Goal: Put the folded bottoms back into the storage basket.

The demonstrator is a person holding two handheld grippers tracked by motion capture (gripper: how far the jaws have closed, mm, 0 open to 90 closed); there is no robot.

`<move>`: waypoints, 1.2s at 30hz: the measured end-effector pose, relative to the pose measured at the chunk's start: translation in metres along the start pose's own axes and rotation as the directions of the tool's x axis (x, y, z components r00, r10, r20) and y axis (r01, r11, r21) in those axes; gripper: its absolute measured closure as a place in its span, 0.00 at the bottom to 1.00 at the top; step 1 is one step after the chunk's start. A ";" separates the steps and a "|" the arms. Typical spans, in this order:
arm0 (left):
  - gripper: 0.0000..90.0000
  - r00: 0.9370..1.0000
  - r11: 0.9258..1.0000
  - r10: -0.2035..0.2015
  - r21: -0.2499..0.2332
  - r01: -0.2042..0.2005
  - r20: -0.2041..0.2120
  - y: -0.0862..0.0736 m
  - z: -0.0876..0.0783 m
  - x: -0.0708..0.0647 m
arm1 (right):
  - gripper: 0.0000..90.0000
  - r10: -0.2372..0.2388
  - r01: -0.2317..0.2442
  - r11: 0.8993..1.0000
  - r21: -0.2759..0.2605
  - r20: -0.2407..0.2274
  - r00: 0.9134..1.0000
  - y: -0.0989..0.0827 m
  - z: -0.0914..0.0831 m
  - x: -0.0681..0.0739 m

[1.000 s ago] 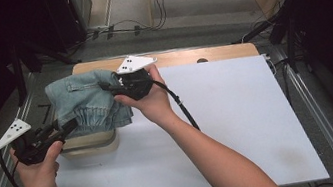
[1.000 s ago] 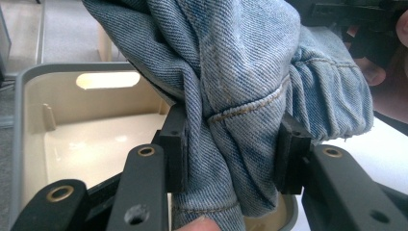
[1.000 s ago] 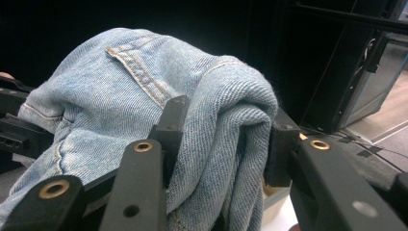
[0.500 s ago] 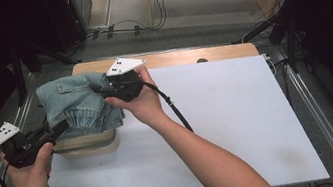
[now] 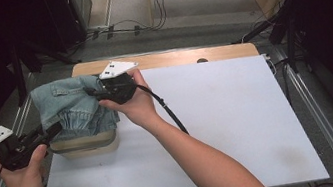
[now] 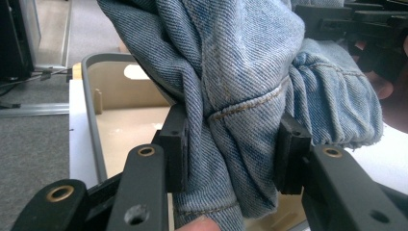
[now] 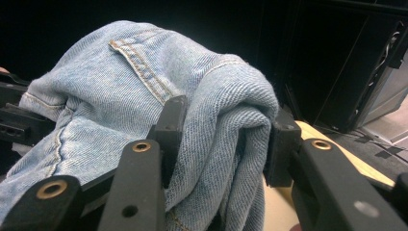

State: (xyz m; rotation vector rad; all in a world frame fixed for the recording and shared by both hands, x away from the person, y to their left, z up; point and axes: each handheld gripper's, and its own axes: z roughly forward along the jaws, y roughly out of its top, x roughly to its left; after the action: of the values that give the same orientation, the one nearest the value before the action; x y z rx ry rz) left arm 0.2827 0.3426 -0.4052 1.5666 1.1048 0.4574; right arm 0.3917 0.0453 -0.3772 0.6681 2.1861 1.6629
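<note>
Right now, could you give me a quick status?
Both grippers, left and right, clamped on the denim garment. Garment over the bin. Nothing blocking.

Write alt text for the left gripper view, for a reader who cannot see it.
The left gripper clamps a thick bunched fold of light blue jeans between its two black jaws. Behind and below the denim sits an open beige bin with a grey rim. The right gripper shows at the top right, beside the denim.
</note>
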 end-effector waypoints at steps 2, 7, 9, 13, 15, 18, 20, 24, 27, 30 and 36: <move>0.62 1.000 1.000 0.000 0.000 0.000 -0.004 0.000 -0.001 0.002 | 0.64 0.000 0.000 1.000 0.001 -0.002 1.000 -0.001 0.002 0.000; 0.62 1.000 1.000 -0.010 -0.001 0.010 -0.016 -0.002 -0.002 0.005 | 0.63 0.015 -0.014 1.000 0.007 -0.007 1.000 -0.004 0.007 0.001; 0.62 1.000 1.000 -0.012 -0.001 0.012 -0.021 -0.002 -0.003 0.007 | 0.63 0.012 -0.012 1.000 0.011 -0.008 1.000 -0.006 0.010 0.002; 0.62 0.999 1.000 -0.017 0.002 0.017 -0.028 -0.004 -0.003 0.010 | 0.63 0.011 -0.010 1.000 0.018 -0.011 1.000 -0.009 0.014 0.002; 0.62 0.999 1.000 -0.021 0.006 0.021 -0.030 -0.005 -0.003 0.011 | 0.63 0.014 -0.014 1.000 0.024 -0.009 1.000 -0.010 0.016 0.002; 0.62 0.999 1.000 -0.027 0.013 0.027 -0.030 -0.007 0.000 0.012 | 0.63 0.015 -0.015 0.999 0.033 -0.006 1.000 -0.012 0.018 0.001; 0.62 0.999 0.999 -0.032 0.019 0.033 -0.030 -0.009 0.002 0.013 | 0.63 0.013 -0.013 0.999 0.041 -0.006 1.000 -0.014 0.019 0.000; 0.62 0.999 0.999 -0.033 0.028 0.034 -0.032 -0.011 0.005 0.014 | 0.63 0.008 -0.008 0.999 0.053 -0.003 1.000 -0.017 0.020 -0.002; 0.62 0.999 0.999 -0.030 0.034 0.031 -0.039 -0.012 0.006 0.015 | 0.62 0.010 -0.010 0.998 0.064 -0.002 1.000 -0.019 0.022 -0.003; 0.62 0.998 0.999 -0.030 0.040 0.032 -0.047 -0.013 0.006 0.017 | 0.62 0.005 -0.005 0.998 0.068 -0.006 1.000 -0.021 0.025 -0.003; 0.62 0.998 0.998 -0.036 0.054 0.039 -0.045 -0.016 0.011 0.018 | 0.62 0.003 -0.003 0.997 0.080 -0.003 1.000 -0.026 0.027 -0.004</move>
State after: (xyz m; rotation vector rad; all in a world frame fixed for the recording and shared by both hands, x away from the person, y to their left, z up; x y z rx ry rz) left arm 0.2933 0.3510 -0.4281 1.5872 1.1873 0.4419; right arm 0.4045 0.0596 -0.4097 0.6909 2.2646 1.5863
